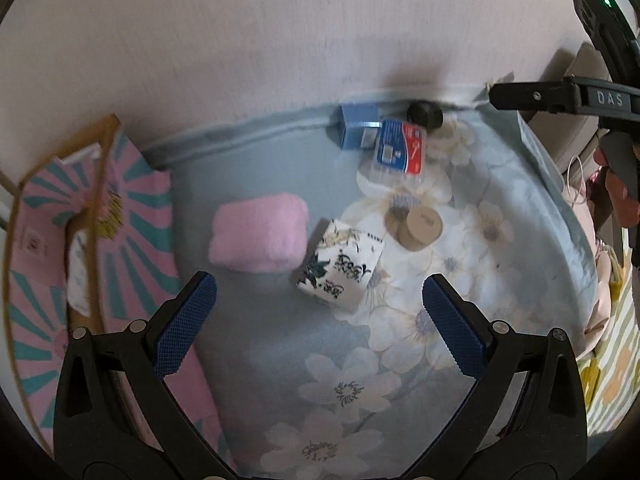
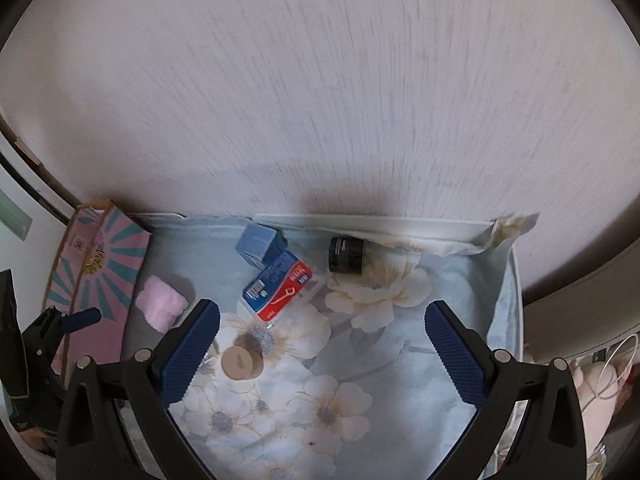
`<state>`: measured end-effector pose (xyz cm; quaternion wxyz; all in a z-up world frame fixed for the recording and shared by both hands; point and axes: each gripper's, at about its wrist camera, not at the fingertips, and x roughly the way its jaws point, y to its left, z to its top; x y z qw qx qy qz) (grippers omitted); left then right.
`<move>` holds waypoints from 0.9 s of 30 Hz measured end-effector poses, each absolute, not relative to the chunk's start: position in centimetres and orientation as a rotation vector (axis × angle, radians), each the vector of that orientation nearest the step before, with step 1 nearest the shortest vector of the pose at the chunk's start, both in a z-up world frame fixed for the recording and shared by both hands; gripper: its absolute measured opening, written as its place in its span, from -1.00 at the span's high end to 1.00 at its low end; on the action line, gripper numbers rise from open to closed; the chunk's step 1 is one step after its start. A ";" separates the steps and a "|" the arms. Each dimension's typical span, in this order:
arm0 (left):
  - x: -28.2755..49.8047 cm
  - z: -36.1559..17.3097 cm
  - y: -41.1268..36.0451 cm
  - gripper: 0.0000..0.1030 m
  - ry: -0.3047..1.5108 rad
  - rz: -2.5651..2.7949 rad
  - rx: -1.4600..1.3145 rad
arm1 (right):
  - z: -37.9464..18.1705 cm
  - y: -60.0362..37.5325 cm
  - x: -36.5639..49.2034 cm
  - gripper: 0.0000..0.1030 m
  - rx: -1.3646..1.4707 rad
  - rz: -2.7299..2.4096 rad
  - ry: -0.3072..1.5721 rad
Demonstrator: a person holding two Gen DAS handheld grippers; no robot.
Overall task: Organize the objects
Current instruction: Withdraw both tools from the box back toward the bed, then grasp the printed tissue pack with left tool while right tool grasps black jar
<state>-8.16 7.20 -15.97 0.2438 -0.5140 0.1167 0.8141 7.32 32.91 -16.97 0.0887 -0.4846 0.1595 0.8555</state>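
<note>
Quick tally of the stuff on the floral cloth: one fluffy pink folded towel [image 1: 259, 231], one white box with black ink-style print [image 1: 341, 267], one small tan round container [image 1: 420, 227], one blue-and-red floss pick packet [image 2: 277, 285], one small blue cardboard box [image 2: 258, 245], one black jar [image 2: 346, 255], plus one pink-and-teal sunburst carton [image 1: 132, 216].

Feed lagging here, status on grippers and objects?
Left gripper open, empty. Right gripper open, empty. Pink towel and patterned box ahead on floral cloth, untouched. Nothing blocking.
</note>
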 end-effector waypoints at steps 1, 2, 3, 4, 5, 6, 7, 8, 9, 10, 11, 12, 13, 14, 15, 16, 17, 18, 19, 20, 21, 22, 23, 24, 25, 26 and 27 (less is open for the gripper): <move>-8.1 -16.4 7.3 -0.95 0.321 2.217 -1.411 | -17.5 33.0 7.2 -0.99 -1.451 2.539 0.475; -8.1 -16.8 7.4 -0.93 0.324 2.210 -1.417 | -18.0 33.0 7.0 -0.99 -1.457 2.535 0.476; -8.1 -17.3 7.6 -0.92 0.329 2.201 -1.422 | -18.5 33.0 6.8 -0.99 -1.465 2.530 0.477; -8.1 -17.8 7.7 -0.90 0.338 2.193 -1.428 | -18.9 33.1 6.7 -0.99 -1.473 2.526 0.476; -8.1 -18.2 7.9 -0.87 0.345 2.187 -1.431 | -19.3 33.1 6.5 -0.99 -1.479 2.522 0.472; -8.1 -18.7 8.1 -0.86 0.356 2.180 -1.434 | -19.9 33.1 6.3 -0.99 -1.486 2.515 0.459; -8.1 -19.2 8.3 -0.81 0.373 2.172 -1.437 | -20.1 33.1 6.1 -0.98 -1.490 2.511 0.451; -8.1 -19.6 8.5 -0.75 0.387 2.166 -1.439 | -20.5 33.2 6.0 -0.98 -1.494 2.506 0.445; -8.1 -20.1 8.7 -0.72 0.402 2.158 -1.439 | -20.8 33.3 5.8 -0.95 -1.499 2.500 0.439; -8.1 -20.4 8.9 -0.68 0.413 2.150 -1.439 | -21.1 33.4 5.6 -0.93 -1.502 2.494 0.437; -8.1 -20.7 9.0 -0.66 0.420 2.146 -1.437 | -21.5 33.5 5.4 -0.92 -1.506 2.488 0.437; -8.0 -21.0 9.2 -0.65 0.430 2.144 -1.431 | -21.9 33.7 5.2 -0.90 -1.510 2.479 0.438; -8.0 -21.2 9.3 -0.62 0.436 2.143 -1.426 | -22.2 33.9 5.0 -0.80 -1.510 2.473 0.439; -8.0 -21.3 9.3 -0.61 0.440 2.144 -1.419 | -22.4 34.0 4.8 -0.76 -1.512 2.469 0.443; -8.1 -21.5 9.5 -0.60 0.444 2.142 -1.412 | -22.7 34.1 4.5 -0.71 -1.517 2.463 0.448; -8.1 -21.5 9.6 -0.58 0.448 2.140 -1.405 | -23.0 34.3 4.3 -0.65 -1.519 2.456 0.454; -8.1 -21.6 9.7 -0.55 0.451 2.139 -1.400 | -23.1 34.4 4.2 -0.62 -1.518 2.452 0.458; -8.2 -21.7 9.8 -0.53 0.456 2.135 -1.391 | -23.3 34.6 4.0 -0.55 -1.517 2.449 0.465; -8.3 -21.7 9.9 -0.51 0.463 2.135 -1.384 | -23.4 34.7 3.9 -0.48 -1.514 2.447 0.472; -8.4 -21.7 10.0 -0.49 0.470 2.134 -1.378 | -23.5 34.8 3.8 -0.47 -1.511 2.446 0.477; -8.5 -21.7 10.1 -0.47 0.472 2.133 -1.373 | -23.6 35.0 3.6 -0.45 -1.508 2.443 0.481; -8.6 -21.7 10.2 -0.45 0.471 2.131 -1.370 | -23.6 35.1 3.4 -0.42 -1.503 2.440 0.484; -8.7 -21.7 10.3 -0.42 0.469 2.129 -1.367 | -23.7 35.2 3.2 -0.40 -1.500 2.438 0.487; -8.8 -21.7 10.4 -0.41 0.466 2.127 -1.362 | -23.8 35.4 2.9 -0.36 -1.497 2.438 0.495; -8.9 -21.7 10.5 -0.41 0.464 2.126 -1.358 | -23.8 35.4 2.8 -0.32 -1.495 2.438 0.498; -8.9 -21.7 10.6 -0.40 0.465 2.127 -1.353 | -23.9 35.5 2.6 -0.30 -1.492 2.437 0.499; -9.1 -21.8 10.8 -0.39 0.466 2.126 -1.350 | -24.0 35.5 2.4 -0.27 -1.492 2.435 0.500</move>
